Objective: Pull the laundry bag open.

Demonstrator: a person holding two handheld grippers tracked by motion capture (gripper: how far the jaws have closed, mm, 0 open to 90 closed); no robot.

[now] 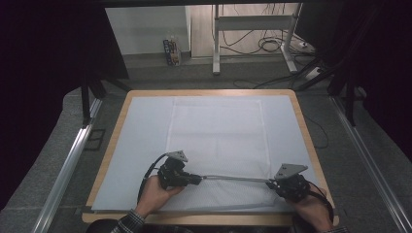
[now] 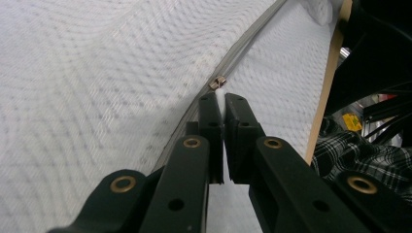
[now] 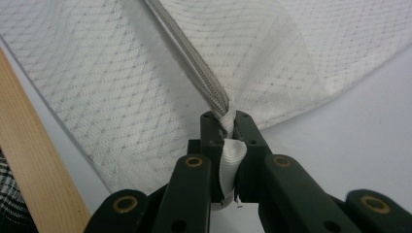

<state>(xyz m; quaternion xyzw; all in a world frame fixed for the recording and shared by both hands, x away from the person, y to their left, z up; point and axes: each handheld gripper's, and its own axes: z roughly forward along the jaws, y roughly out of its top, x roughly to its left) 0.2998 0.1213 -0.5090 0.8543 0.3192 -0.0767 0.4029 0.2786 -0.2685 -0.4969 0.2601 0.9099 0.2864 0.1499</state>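
A white mesh fabric cover (image 1: 218, 133) lies flat on the table, with a grey zipper (image 1: 235, 178) running along its near part. My left gripper (image 1: 198, 179) is shut on a white pull tab (image 2: 221, 99) just behind the metal zipper slider (image 2: 217, 82). My right gripper (image 1: 270, 184) is shut on the bunched end of the fabric (image 3: 232, 158) where the zipper (image 3: 194, 68) ends. The zipper is stretched taut between the two grippers.
A pale blue sheet (image 1: 141, 145) covers the wooden table (image 1: 311, 145); its near edge (image 1: 218, 218) runs close below my hands. Beyond the table stand a metal desk frame (image 1: 252, 29) with cables and a small carton (image 1: 171, 52) on the floor.
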